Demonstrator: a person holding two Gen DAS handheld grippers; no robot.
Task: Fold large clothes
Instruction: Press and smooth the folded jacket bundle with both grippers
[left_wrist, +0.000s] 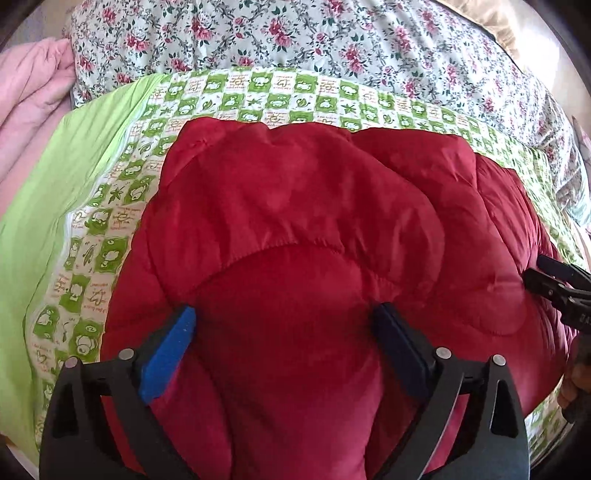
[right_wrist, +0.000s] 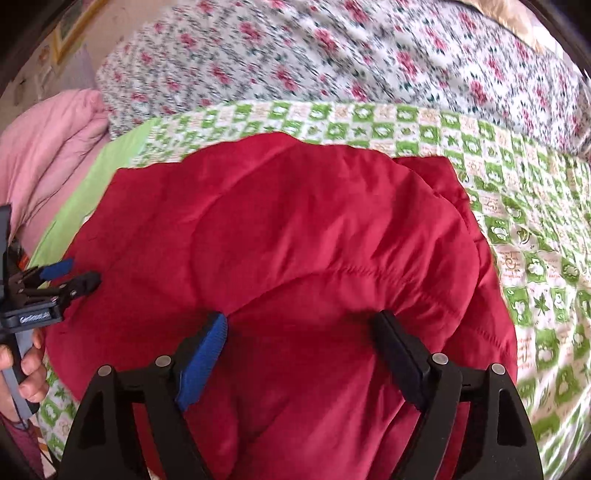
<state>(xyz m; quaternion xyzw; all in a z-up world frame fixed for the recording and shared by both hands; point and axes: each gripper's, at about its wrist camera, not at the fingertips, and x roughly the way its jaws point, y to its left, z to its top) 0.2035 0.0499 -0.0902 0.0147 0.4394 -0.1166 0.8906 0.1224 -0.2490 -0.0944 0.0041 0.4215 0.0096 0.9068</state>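
A red padded jacket (left_wrist: 303, 229) lies folded in a thick bundle on a green-and-white patterned bed sheet (left_wrist: 110, 229); it also shows in the right wrist view (right_wrist: 288, 236). My left gripper (left_wrist: 286, 314) is open, its fingers spread over the near part of the jacket, with puffed fabric between them. My right gripper (right_wrist: 299, 321) is open too, fingers apart over the jacket's near edge. Each gripper shows in the other view: the right one (left_wrist: 543, 273) at the jacket's right side, the left one (right_wrist: 74, 275) at its left side.
A floral quilt (left_wrist: 332, 40) lies bunched along the far side of the bed. A pink blanket (left_wrist: 33, 96) is piled at the far left. A plain light-green strip of sheet (left_wrist: 44, 192) runs along the left. A hand (right_wrist: 26, 373) holds the left gripper's handle.
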